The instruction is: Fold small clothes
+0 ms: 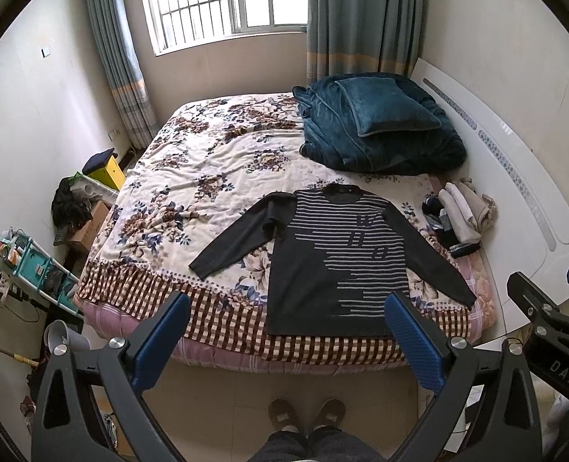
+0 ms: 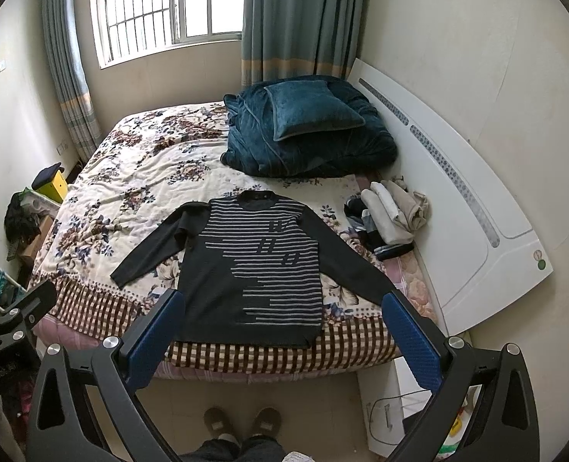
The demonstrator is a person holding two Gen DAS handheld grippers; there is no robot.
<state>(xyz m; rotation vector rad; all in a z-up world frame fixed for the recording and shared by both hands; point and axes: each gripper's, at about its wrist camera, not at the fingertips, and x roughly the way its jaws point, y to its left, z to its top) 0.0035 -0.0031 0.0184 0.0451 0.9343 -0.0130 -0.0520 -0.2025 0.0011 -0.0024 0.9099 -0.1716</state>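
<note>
Left hand-held gripper [image 1: 288,331] and right hand-held gripper [image 2: 284,331] hover agape — seemingly level — before sweater [image 2: 257,265].

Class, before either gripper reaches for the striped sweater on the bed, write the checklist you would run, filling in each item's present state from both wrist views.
1. Left gripper open, holding nothing: ok.
2. Right gripper open, holding nothing: ok.
3. Sweater lies flat, front up: ok.
4. Both sleeves spread out: not ok; the left sleeve has a fold near the shoulder.
5. Hem within reach at the near edge of the bed: ok.
6. Pile of clothes clear of the sweater: cannot tell; it sits close to the right sleeve.
</note>
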